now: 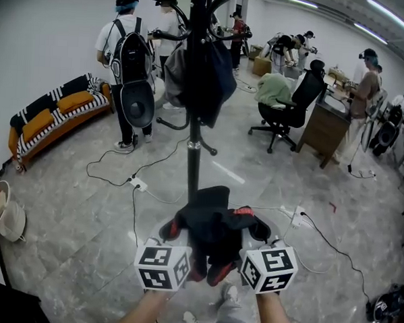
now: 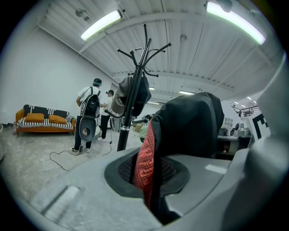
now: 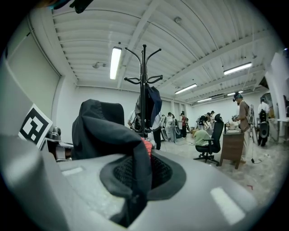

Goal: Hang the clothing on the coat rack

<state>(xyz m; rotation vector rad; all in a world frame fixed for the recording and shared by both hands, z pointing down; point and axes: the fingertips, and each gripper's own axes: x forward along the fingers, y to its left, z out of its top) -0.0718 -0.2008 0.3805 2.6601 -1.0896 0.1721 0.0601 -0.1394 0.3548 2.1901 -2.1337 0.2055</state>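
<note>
Holding black garment with red trim (image 1: pixel 212 224) low, just in front of coat rack (image 1: pixel 193 147) pole. Bunched, long axis side to side, ends toward each claw, middle sagging down. Pinched at one end by left gripper (image 1: pixel 175 231), at the other by right gripper (image 1: pixel 259 231), jaws nearly closed on cloth. Dark clothing (image 1: pixel 205 76) already on rack.

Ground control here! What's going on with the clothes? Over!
Left gripper and right gripper shut on black garment. Coat rack dead ahead, clothes already hanging. Cables on floor nearby.
</note>
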